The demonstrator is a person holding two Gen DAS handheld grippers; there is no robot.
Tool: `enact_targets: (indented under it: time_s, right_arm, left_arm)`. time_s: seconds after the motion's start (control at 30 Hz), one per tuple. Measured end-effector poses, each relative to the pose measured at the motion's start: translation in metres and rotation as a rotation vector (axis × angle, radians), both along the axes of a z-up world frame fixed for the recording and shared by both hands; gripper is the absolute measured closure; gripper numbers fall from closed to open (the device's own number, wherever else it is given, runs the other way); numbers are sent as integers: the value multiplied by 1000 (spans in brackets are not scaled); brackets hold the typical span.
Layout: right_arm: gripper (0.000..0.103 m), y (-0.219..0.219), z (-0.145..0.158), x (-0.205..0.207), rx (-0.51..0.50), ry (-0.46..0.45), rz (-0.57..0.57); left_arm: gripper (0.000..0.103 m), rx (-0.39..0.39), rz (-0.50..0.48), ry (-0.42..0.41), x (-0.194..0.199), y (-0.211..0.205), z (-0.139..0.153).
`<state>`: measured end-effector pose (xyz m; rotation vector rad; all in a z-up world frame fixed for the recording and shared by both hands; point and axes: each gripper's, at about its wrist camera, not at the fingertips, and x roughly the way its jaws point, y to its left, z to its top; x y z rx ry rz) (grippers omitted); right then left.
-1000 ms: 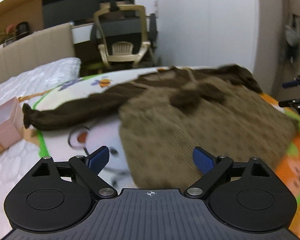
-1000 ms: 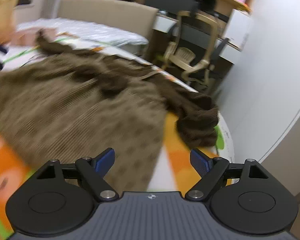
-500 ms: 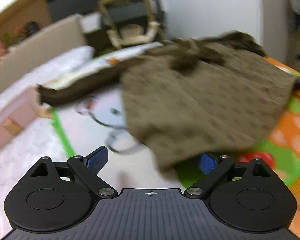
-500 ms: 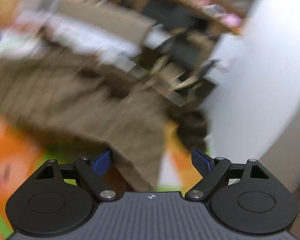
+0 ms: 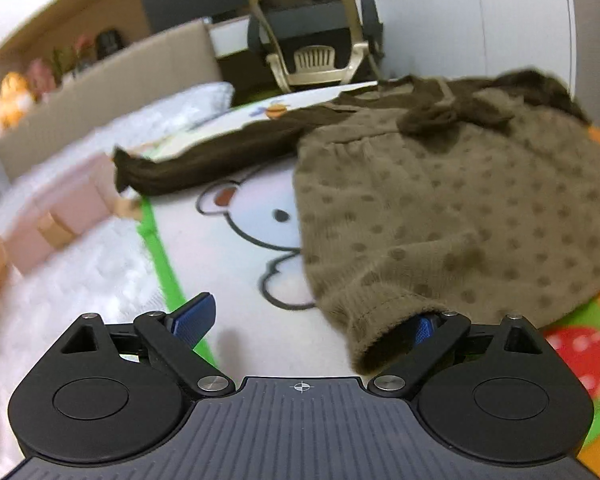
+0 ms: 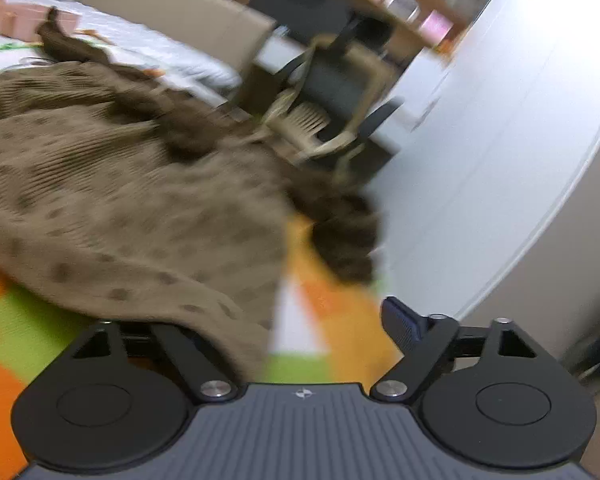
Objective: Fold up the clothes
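A light brown dotted dress (image 5: 440, 208) with dark brown sleeves and a bow lies flat on a cartoon play mat (image 5: 240, 240). My left gripper (image 5: 308, 322) is open at the dress's near left hem corner. That corner lies inside the jaws and covers part of the right pad (image 5: 423, 327). In the right wrist view the dress (image 6: 120, 200) fills the left side. Its near right hem corner drapes over my right gripper's (image 6: 300, 330) left finger and hides that pad. The right gripper's jaws are closing, still wide apart, with the hem corner between them.
A pink box (image 5: 60, 216) sits on white quilted bedding (image 5: 100, 280) left of the mat. A beige headboard (image 5: 112, 92) and an office chair (image 5: 316, 40) stand beyond the bed. A white wall (image 6: 500, 120) runs close along the right.
Both grippers have tipped downward and come in low at the dress's near hem. The two hem corners now lie inside the jaws, where before the jaws stood over the cloth.
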<state>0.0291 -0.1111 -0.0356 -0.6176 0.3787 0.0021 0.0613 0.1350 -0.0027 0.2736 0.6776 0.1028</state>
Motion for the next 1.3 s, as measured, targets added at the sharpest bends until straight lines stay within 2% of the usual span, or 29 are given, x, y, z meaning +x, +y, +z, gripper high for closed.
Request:
enact_targets:
  time_s: [0.1, 0.2, 0.27, 0.37, 0.43, 0.53, 0.6, 0.7, 0.87, 1.0, 1.1, 1.17, 1.3]
  right_arm:
    - [23, -20, 36, -16, 48, -107, -35]
    - [16, -35, 44, -31, 46, -120, -7]
    - [16, -38, 32, -38, 19, -58, 24]
    - [15, -42, 9, -49, 2, 75, 84]
    - [13, -47, -1, -57, 20, 145, 111]
    - [9, -58, -4, -67, 73, 180, 121]
    - [5, -64, 4, -70, 122, 182, 140]
    - [0, -67, 25, -62, 228, 165, 186]
    - [0, -46, 52, -14, 387, 197, 281]
    - [0, -25, 63, 52, 476, 244, 308]
    - [0, -9, 63, 103, 599, 289, 305]
    - [0, 3, 57, 133, 667, 331, 307]
    - [0, 30, 30, 178, 738, 401, 286]
  left_arm:
    - [6, 92, 42, -106, -12, 9, 30]
    - [4, 129, 55, -165, -29, 17, 54]
    - [3, 143, 55, -169, -38, 18, 59]
    - [4, 145, 23, -99, -48, 12, 45]
    - [4, 112, -6, -34, -55, 10, 31]
    - [4, 38, -59, 52, -63, 11, 17]
    - [4, 9, -98, 75, -69, 10, 15]
    - [4, -99, -138, 59, -68, 13, 29]
    - [3, -327, -161, -2, -21, 8, 52]
    - [2, -466, -148, -13, 44, -7, 54]
    - [2, -561, -134, -28, 96, -16, 48]
    - [2, -574, -136, -47, 122, -22, 41]
    - [1, -594, -148, -51, 163, -32, 20]
